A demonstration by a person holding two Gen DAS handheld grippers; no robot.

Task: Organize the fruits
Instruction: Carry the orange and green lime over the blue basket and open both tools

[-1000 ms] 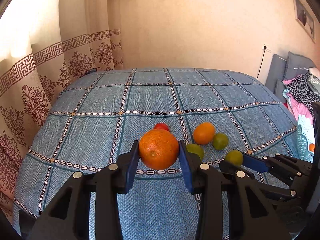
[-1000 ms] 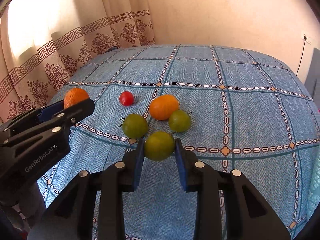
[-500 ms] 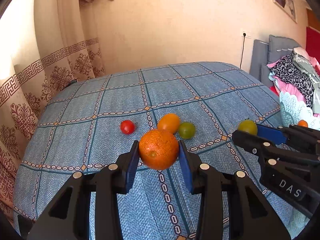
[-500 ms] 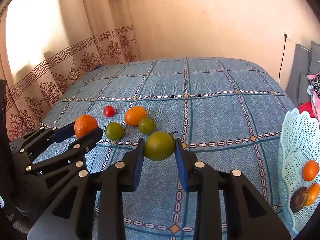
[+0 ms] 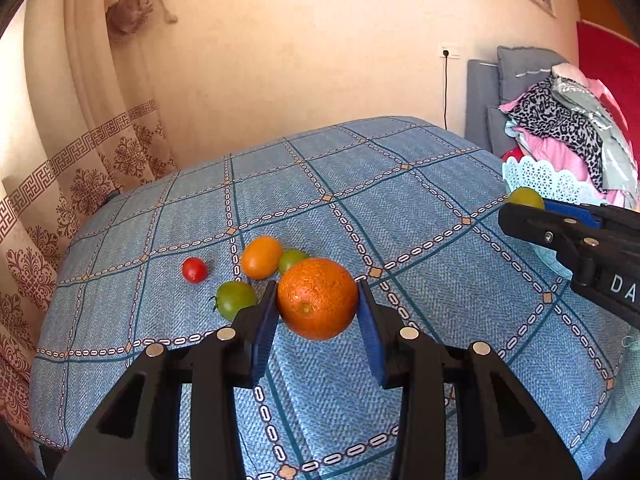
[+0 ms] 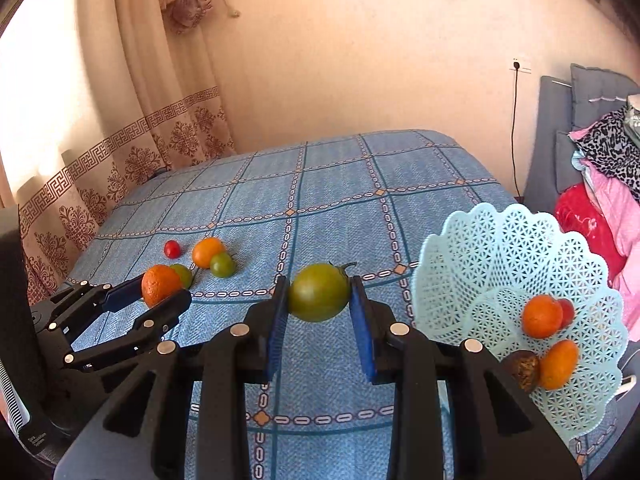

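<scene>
1. An orange (image 5: 317,298) is clamped between the blue pads of the left gripper (image 5: 318,316) and is held above the blue checked bedspread (image 5: 400,208).
2. A green tomato (image 6: 319,298), its stem pointing right, is gripped between the blue pads of the right gripper (image 6: 319,316), also clear of the bedspread.
3. Both pairs of jaws are closed only as far as the fruit allows, with the pads pressed against each fruit's sides.
4. A pale blue lattice basket (image 6: 500,248) is seen just to the right of the right gripper, at the bedspread's edge.
5. Inside the basket a round orange fruit (image 6: 542,316), a small red fruit (image 6: 567,312) touching it, an oval orange fruit (image 6: 559,364) and a dark brown fruit (image 6: 522,368) are lying.
6. Left on the bedspread are a small red tomato (image 5: 194,269), an orange tomato (image 5: 262,257) and two green tomatoes (image 5: 235,299), grouped close together beyond the left gripper.
7. A patterned curtain (image 5: 92,176) and a pile of clothes (image 5: 568,136) are visible at the sides.
</scene>
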